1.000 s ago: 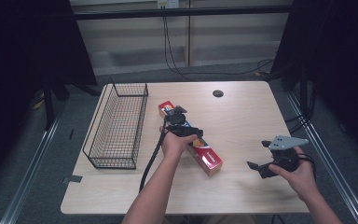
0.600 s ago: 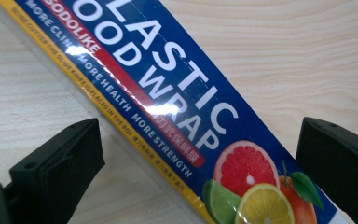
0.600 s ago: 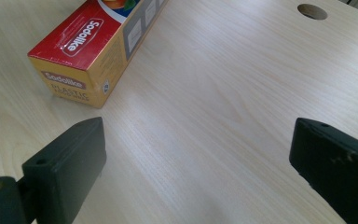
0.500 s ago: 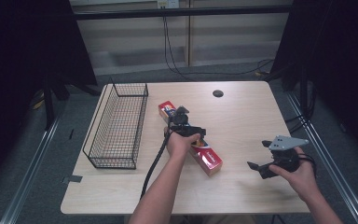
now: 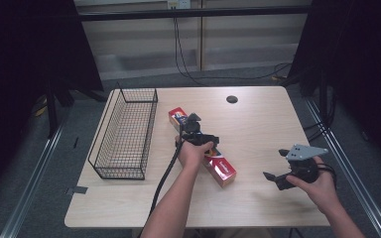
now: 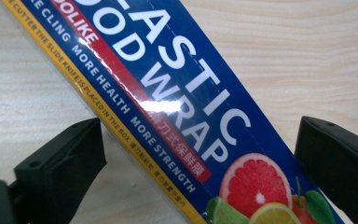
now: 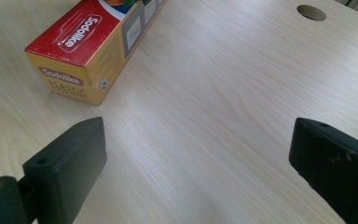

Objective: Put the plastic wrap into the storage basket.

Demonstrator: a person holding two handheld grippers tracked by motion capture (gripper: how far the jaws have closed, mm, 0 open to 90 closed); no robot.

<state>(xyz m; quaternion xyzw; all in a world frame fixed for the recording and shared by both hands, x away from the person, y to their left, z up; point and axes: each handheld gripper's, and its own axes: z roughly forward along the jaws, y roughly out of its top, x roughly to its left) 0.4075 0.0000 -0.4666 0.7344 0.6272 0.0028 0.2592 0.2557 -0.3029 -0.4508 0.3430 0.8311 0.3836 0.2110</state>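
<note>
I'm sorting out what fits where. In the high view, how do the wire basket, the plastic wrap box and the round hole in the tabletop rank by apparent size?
1. Wire basket, clearly the largest.
2. Plastic wrap box, long and narrow, partly covered by the left gripper and hand.
3. Round hole, smallest; it lies farther from the camera, but the gap is too large for that to matter.

The plastic wrap box [image 6: 186,116] shows a blue face with white lettering, a red band, a yellow edge and citrus fruit artwork; the wire basket [image 5: 124,134] is black; the table [image 5: 268,124] is pale woodgrain.
</note>
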